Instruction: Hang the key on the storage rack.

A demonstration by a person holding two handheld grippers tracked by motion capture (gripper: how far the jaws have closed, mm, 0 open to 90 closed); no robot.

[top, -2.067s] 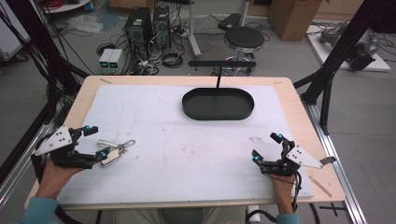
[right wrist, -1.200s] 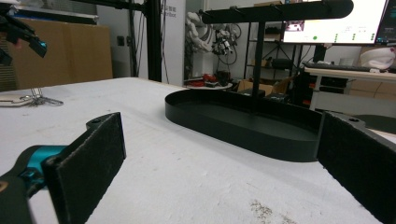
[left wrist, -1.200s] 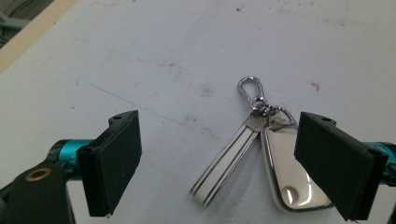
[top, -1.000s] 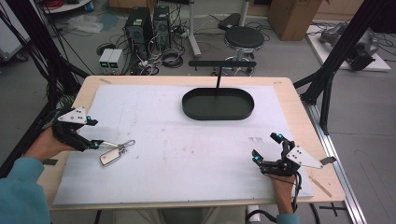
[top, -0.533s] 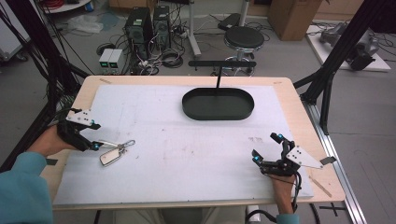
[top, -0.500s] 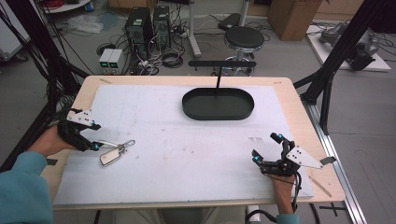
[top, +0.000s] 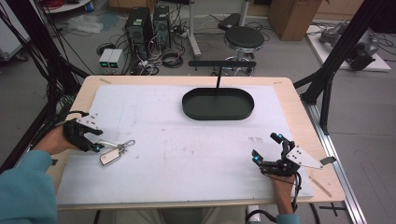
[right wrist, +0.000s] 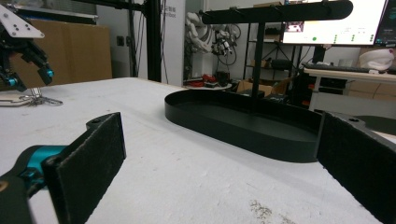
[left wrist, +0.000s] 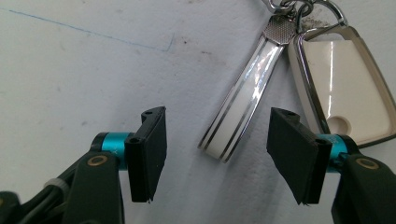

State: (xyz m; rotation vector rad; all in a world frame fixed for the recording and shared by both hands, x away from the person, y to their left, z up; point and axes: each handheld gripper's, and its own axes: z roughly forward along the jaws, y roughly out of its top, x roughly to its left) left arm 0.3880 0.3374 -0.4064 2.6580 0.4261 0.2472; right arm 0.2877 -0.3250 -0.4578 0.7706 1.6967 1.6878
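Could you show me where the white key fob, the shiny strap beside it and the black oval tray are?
white key fob (left wrist: pixel 345 88), left gripper view, middle of its glossy face
shiny strap (left wrist: pixel 245 105), left gripper view, mid-length of its white band
black oval tray (top: pixel 217 112), high view, near rim

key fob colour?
Cream-white with a silver metal rim; the key fob shows best in the left gripper view.
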